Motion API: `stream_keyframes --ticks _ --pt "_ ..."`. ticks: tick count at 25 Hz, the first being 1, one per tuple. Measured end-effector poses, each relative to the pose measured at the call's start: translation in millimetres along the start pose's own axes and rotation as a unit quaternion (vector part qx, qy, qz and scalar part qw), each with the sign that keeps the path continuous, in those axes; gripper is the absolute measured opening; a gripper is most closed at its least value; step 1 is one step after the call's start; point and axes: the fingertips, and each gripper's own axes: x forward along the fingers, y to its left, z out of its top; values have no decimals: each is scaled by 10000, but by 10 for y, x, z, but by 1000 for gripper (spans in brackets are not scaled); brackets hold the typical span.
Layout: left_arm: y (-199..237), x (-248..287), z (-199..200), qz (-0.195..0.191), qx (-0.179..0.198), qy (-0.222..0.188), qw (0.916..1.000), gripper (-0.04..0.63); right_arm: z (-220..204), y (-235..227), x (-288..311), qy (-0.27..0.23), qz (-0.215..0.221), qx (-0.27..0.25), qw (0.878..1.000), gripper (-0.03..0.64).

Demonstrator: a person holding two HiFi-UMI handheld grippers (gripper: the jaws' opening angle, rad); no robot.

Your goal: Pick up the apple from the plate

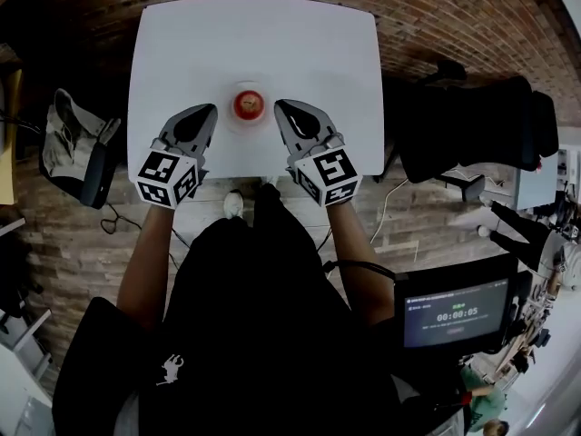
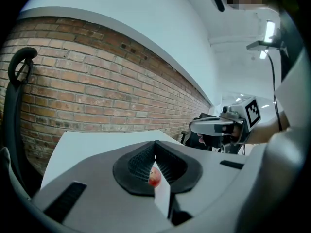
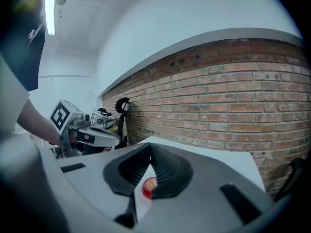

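Observation:
A red apple [image 1: 249, 105] sits on a small white plate [image 1: 248, 86] near the front middle of the white table [image 1: 254, 34]. My left gripper [image 1: 211, 110] hovers just left of the plate and my right gripper [image 1: 280, 106] just right of it, both tips angled in toward the apple. Each has its jaws shut and empty. In the left gripper view the apple [image 2: 154, 178] shows in the small gap below the closed tips [image 2: 155, 145], apart from them. It shows the same way in the right gripper view [image 3: 149, 187].
A black office chair [image 1: 472, 125] stands right of the table, and a grey seat or bag [image 1: 77, 148] to its left. A monitor showing a timer [image 1: 457, 314] sits at lower right. A brick wall [image 2: 97, 96] lies beyond the table's far edge.

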Motion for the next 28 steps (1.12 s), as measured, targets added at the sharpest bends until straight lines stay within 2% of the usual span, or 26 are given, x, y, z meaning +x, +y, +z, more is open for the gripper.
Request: stream_keyframes --ticks 8,19,28 --pt "-92 358 -469 71 -4 615 9981 8 -222 -129 184 73 264 -24 9996 5" --pt "-188 722 -870 124 283 1007 9944 8 -447 -221 293 247 494 160 9983 5" --pt "-125 816 -1064 389 541 1313 9891 8 -648 -224 423 528 679 131 9962 5"
